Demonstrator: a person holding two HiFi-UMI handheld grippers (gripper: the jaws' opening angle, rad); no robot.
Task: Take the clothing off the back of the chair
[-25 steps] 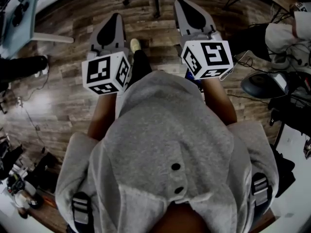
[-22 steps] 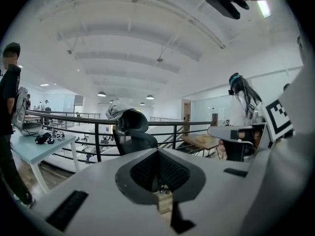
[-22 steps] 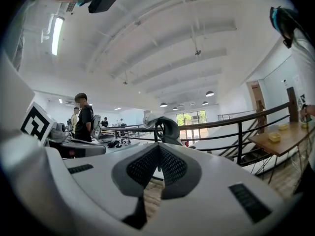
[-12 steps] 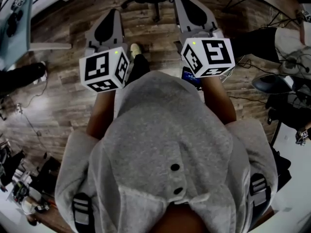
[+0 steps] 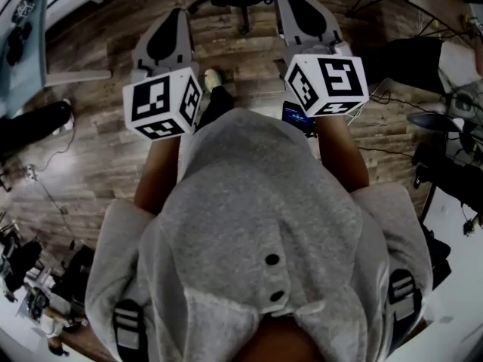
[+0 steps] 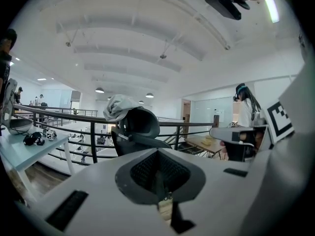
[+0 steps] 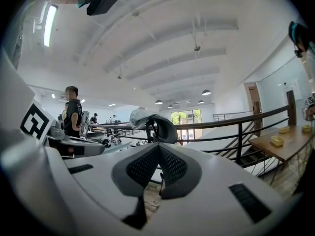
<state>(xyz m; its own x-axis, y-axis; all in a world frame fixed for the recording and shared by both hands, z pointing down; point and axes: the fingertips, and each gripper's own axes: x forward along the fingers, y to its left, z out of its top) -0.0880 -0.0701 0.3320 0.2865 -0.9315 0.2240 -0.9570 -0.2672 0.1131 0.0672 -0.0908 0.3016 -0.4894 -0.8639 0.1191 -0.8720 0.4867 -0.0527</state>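
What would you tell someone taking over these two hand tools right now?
Left gripper: fingers shut, empty.
Right gripper: fingers shut, empty.
Cloth lies draped over the top of the chair ahead, by the railing; neither gripper touches it.
Done: nothing yet.
To do: walk up, open the fingers, grip the cloth, lift it off.

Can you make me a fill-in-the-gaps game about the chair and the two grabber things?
1. The pale grey clothing is draped over the top of the black office ____.
2. The left gripper and the right gripper both have their fingers shut, and between them there is ____.
3. The brown floor is laid in ____ planks.

Missing words: chair; nothing; wooden.
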